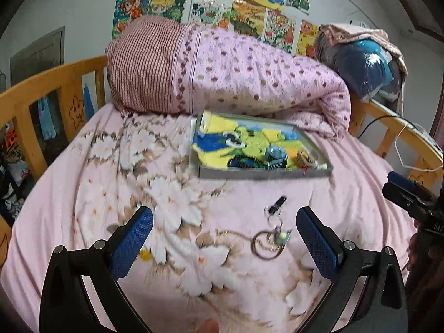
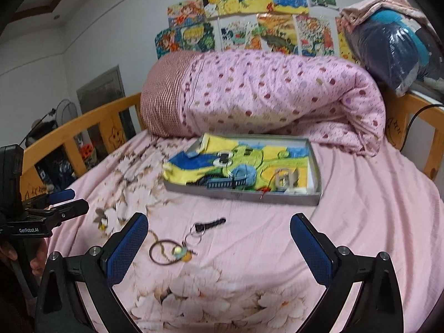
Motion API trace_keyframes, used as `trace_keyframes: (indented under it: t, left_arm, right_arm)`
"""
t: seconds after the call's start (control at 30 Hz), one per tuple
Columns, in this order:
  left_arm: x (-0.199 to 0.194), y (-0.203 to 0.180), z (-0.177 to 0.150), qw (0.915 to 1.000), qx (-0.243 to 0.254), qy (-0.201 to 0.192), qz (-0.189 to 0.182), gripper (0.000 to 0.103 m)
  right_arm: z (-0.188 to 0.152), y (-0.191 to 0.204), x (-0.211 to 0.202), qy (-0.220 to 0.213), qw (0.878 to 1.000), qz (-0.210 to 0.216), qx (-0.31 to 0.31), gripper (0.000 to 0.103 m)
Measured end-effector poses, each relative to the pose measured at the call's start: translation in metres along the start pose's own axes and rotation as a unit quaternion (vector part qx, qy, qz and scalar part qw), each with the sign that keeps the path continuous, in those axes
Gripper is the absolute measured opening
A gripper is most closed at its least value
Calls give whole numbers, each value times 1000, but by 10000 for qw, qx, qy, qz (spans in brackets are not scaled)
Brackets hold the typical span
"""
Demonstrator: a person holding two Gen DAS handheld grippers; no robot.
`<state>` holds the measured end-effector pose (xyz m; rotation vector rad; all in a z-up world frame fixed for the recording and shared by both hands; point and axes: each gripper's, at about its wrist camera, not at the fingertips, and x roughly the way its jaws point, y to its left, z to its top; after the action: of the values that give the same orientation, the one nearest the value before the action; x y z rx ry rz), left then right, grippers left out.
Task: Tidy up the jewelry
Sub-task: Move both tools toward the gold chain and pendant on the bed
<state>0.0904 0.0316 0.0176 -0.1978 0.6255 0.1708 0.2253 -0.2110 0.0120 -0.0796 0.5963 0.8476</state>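
Observation:
A keychain (image 1: 270,231) with metal rings, a small green bead charm and a black tab lies on the pink floral bedsheet; it also shows in the right wrist view (image 2: 177,245). Behind it sits a shallow grey tray (image 1: 263,174) lined with a colourful cartoon picture, holding a blue hair clip (image 1: 276,156) and small metal pieces (image 2: 284,179). The tray shows in the right wrist view too (image 2: 244,194). My left gripper (image 1: 224,222) is open and empty, just above the keychain. My right gripper (image 2: 219,227) is open and empty, to the right of the keychain.
A rolled pink dotted quilt (image 1: 236,77) lies behind the tray. A yellow wooden bed rail (image 1: 41,94) rings the bed. A plastic-wrapped blue bundle (image 1: 369,66) rests on the right rail, near cables (image 1: 405,138). Cartoon pictures cover the wall.

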Motion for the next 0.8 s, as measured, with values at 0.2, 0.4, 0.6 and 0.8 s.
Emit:
trace_keyframes:
  t: [0.2, 0.4, 0.6, 0.8]
  left_arm:
    - [16, 5, -20, 9992, -58, 397, 83, 101]
    - [34, 13, -33, 9963, -195, 840, -4, 101]
    - [49, 13, -38, 9944, -106, 1053, -7, 101]
    - [58, 11, -43, 9930, -96, 1172, -111, 101]
  right_arm:
    - [-16, -2, 22, 465, 9989, 50, -62, 103]
    - [-25, -2, 38, 788, 9968, 14, -132, 103]
    - [-28, -9, 46, 988, 9951, -66, -4, 103]
    - [-29, -15, 49, 1061, 9942, -107, 120, 103]
